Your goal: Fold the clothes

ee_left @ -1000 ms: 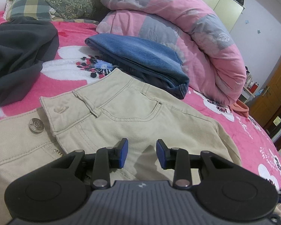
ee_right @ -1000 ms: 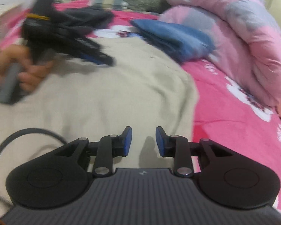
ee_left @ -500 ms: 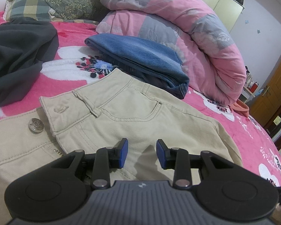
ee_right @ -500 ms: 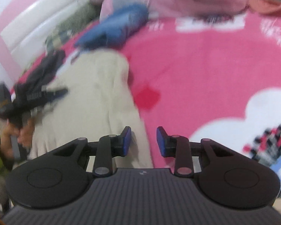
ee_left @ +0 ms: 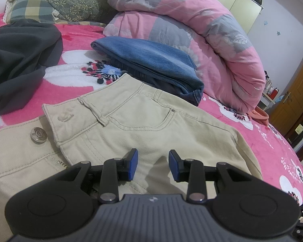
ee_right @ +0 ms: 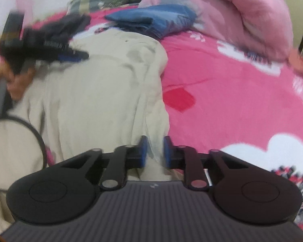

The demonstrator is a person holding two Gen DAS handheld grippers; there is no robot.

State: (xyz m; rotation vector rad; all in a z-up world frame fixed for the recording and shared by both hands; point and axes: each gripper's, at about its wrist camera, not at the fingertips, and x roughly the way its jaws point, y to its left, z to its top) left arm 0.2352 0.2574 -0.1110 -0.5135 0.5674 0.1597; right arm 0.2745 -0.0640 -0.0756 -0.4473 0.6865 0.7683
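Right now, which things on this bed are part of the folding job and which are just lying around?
In the job:
beige trousers
left tool, open over them
right tool, at their edge

Lying about:
folded blue jeans
dark grey garment
rolled pink quilt
pillows

I see the beige trousers (ee_left: 143, 121) as a ribbed, matt twill cloth, with raised stitching along the pocket and a dull metal button (ee_left: 37, 134) that catches a little light. The folded jeans (ee_left: 151, 60) are faded blue denim, coarse in weave. Under both lies a fleecy pink blanket (ee_left: 258, 141), plush and matt, with a white flower print. The dark garment (ee_left: 20, 60) near the blanket's left edge looks like soft, smooth jersey. The quilt (ee_left: 192, 20) is thin, slightly sheened cotton. My left gripper (ee_left: 153, 166) is matt black plastic with blue rubbery pads (ee_left: 133, 166) and shiny metal pivot pins (ee_left: 195, 197); the door (ee_left: 293, 104) is glossy varnished wood.
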